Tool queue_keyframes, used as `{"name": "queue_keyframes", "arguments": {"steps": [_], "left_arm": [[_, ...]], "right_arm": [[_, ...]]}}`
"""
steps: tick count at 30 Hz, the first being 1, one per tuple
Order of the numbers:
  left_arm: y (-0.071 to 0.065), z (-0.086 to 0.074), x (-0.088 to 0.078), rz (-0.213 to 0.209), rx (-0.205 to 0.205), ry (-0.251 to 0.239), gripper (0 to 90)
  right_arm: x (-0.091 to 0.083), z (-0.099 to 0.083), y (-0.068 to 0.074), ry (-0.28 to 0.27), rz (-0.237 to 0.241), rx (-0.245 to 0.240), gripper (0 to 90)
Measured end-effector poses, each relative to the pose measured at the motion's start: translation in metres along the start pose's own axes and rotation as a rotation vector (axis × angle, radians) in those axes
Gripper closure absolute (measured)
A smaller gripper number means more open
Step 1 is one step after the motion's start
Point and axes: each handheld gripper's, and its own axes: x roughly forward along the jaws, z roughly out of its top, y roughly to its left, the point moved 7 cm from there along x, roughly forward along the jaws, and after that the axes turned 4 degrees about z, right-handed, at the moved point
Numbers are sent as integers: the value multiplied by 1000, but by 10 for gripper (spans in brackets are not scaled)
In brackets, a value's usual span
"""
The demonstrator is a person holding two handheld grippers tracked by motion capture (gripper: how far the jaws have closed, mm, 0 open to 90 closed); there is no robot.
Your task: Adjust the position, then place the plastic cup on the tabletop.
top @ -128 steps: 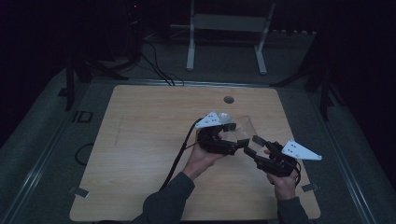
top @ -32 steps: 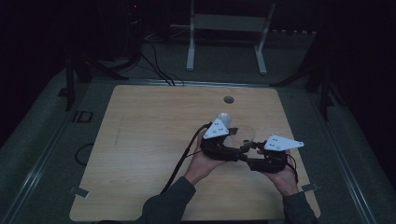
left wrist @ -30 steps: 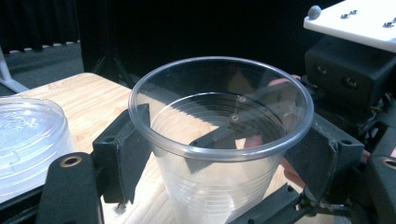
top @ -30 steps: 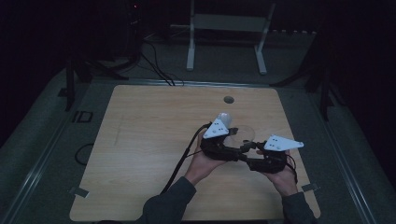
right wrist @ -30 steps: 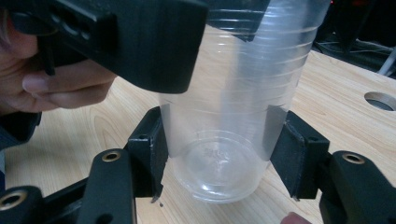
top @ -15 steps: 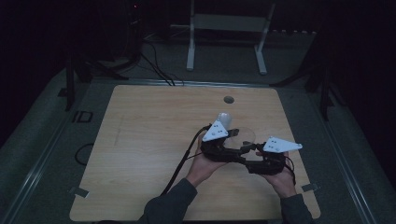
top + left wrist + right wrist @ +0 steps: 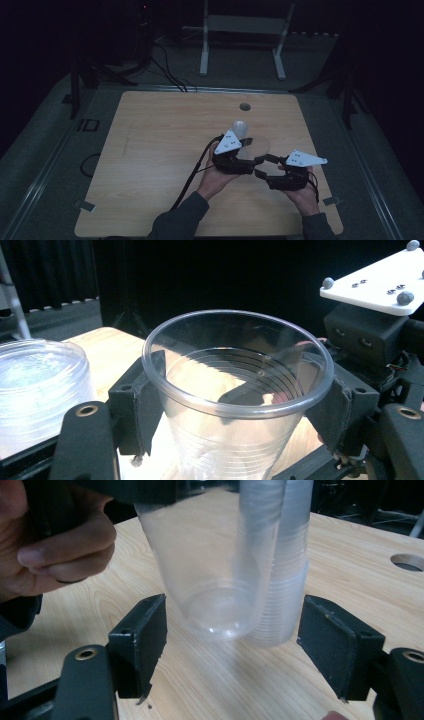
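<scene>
Left gripper (image 7: pixel 235 405): pads pressed on a clear plastic cup (image 7: pixel 235 390) just under its rim, having just tightened.
Cup: held above the wooden table (image 7: pixel 150 150), beside a cup stack (image 7: pixel 285 580).
Right gripper (image 7: pixel 235 645): jaws just spread wide, clear of the cup's base.

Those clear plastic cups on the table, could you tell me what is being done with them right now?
A person is working at a wooden table with a gripper in each hand. The left gripper is clamped around a single clear cup just below its rim, holding it off the table. The right gripper has just been opening, and its jaws now stand wide on either side of that cup's bottom without pressing it. An upside-down stack of cups stands right beside it.
</scene>
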Motion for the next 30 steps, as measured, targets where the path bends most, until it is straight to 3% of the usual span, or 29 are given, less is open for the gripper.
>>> {"name": "queue_keyframes", "arguments": {"steps": [14, 30], "left_arm": [[1, -6, 1, 11, 9, 11, 295], [3, -15, 1, 21, 7, 14, 296]], "right_arm": [[-6, -16, -5, 18, -32, 23, 276], [-14, -21, -12, -1, -56, 50, 277]]}}
